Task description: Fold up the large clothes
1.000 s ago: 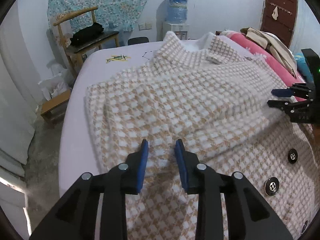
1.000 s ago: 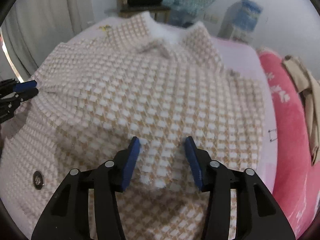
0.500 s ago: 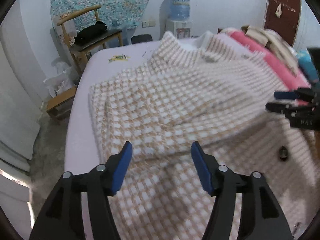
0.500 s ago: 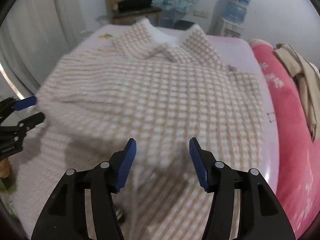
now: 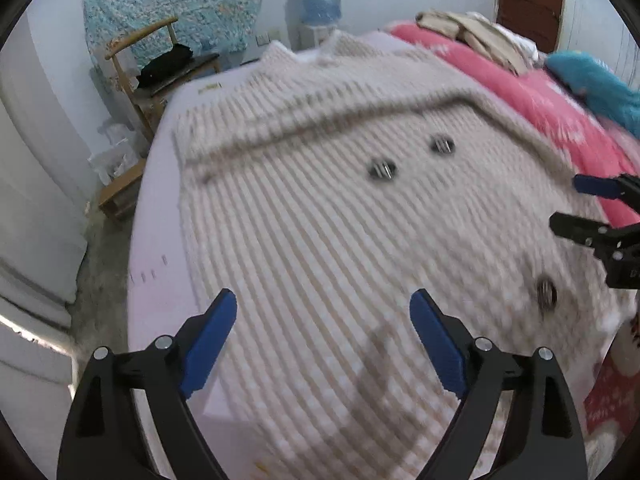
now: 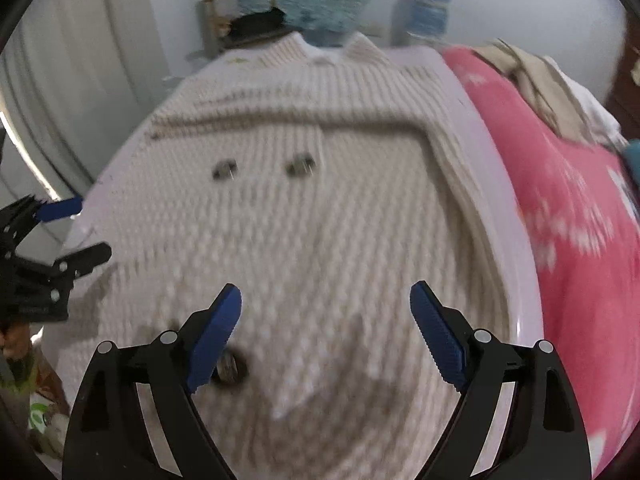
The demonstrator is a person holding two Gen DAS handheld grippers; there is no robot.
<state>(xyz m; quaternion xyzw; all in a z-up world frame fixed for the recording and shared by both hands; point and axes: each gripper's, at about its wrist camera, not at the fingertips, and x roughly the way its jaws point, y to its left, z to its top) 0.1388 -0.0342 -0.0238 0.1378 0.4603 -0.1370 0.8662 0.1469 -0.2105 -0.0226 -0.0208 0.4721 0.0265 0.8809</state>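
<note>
A beige-and-white checked coat [image 5: 340,208] with dark buttons [image 5: 382,169] lies spread on the pale bed, collar at the far end, its lower part folded up over the body. The coat [image 6: 320,216] fills the right wrist view too, blurred by motion. My left gripper [image 5: 323,336] hovers over the coat's near left part; its jaws are opening and stand wide, with nothing between them. My right gripper [image 6: 326,330] hangs over the near right part, jaws also opening wide and empty. Each gripper shows at the edge of the other's view: right gripper [image 5: 576,204], left gripper [image 6: 76,226].
A pink blanket [image 5: 520,92] with piled beige clothes [image 5: 468,32] lies along the bed's right side. A wooden chair [image 5: 152,72] with a black item, a water dispenser [image 5: 320,4] and a patterned cloth stand behind the bed. Bare floor lies left of the bed.
Both grippers let go of the coat, opened wide and pulled back toward the near edge. More of the coat's buttoned front now shows.
</note>
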